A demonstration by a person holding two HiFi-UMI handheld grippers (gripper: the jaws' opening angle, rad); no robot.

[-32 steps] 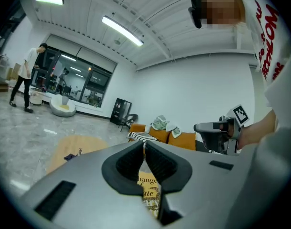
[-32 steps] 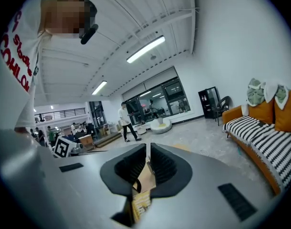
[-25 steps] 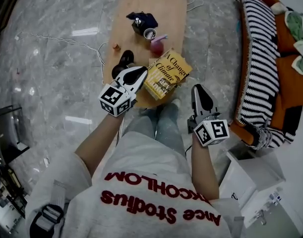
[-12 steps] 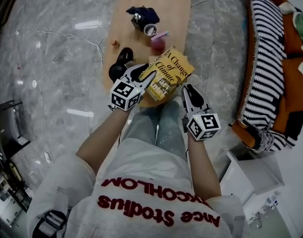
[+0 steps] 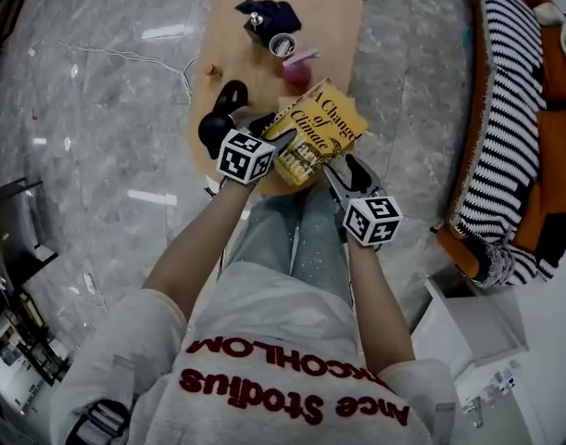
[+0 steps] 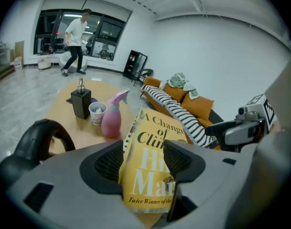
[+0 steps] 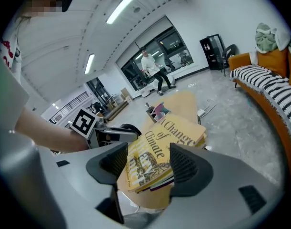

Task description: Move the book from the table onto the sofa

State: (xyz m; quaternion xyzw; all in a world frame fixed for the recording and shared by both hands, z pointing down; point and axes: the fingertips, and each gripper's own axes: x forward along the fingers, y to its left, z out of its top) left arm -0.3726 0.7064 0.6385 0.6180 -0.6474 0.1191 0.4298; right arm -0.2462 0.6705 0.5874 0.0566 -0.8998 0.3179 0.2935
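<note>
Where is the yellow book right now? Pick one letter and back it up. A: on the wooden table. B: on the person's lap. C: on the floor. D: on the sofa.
A: the book lies on the near end of the wooden table, well apart from the sofa.

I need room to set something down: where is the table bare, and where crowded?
Bare wood: the far end of the table, beyond the pump bottle, and the strip right of the pink spray bottle. Crowded: the near end, with the book and black headphones; the cup fills the middle.
</note>
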